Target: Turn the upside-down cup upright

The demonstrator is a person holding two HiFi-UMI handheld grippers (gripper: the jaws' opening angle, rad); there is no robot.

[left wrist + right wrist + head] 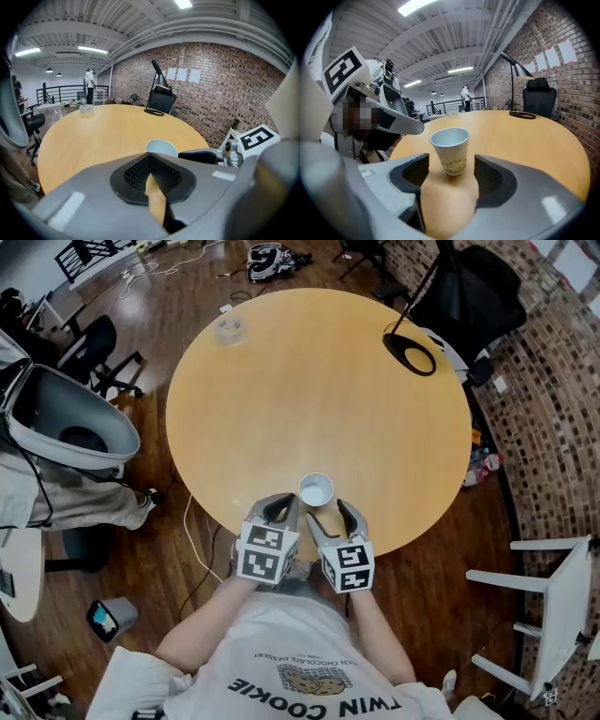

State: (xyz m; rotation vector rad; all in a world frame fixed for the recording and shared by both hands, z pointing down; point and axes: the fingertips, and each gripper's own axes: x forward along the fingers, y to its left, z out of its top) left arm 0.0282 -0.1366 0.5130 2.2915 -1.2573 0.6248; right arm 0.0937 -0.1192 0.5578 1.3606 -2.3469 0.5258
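At the upper left of the round wooden table (pixel 309 399), one clear plastic container (pixel 229 329) is sitting alone. Toward the bottom centre of the head view, the left gripper (pixel 279 509) is resting at the table's near edge with its jaws pressed together, holding nothing. Just to its right, the single white paper cup (pixel 316 490) is standing upright, mouth up, close to the near edge. A faint greenish print is running round its lower wall, too small to read. The right gripper (pixel 330 517) is sitting just below the cup with its jaws spread wide. The cup is standing in the gap near their tips, and neither pad is touching it. Each of the two grippers is carrying one cube of black-and-white square markers. Below them, the person's white T-shirt (pixel 300 652) is showing the words "TWIN COOKIE", upside down in this view. At the table's upper right, one black lamp base (pixel 410 351) is lying on the wood.
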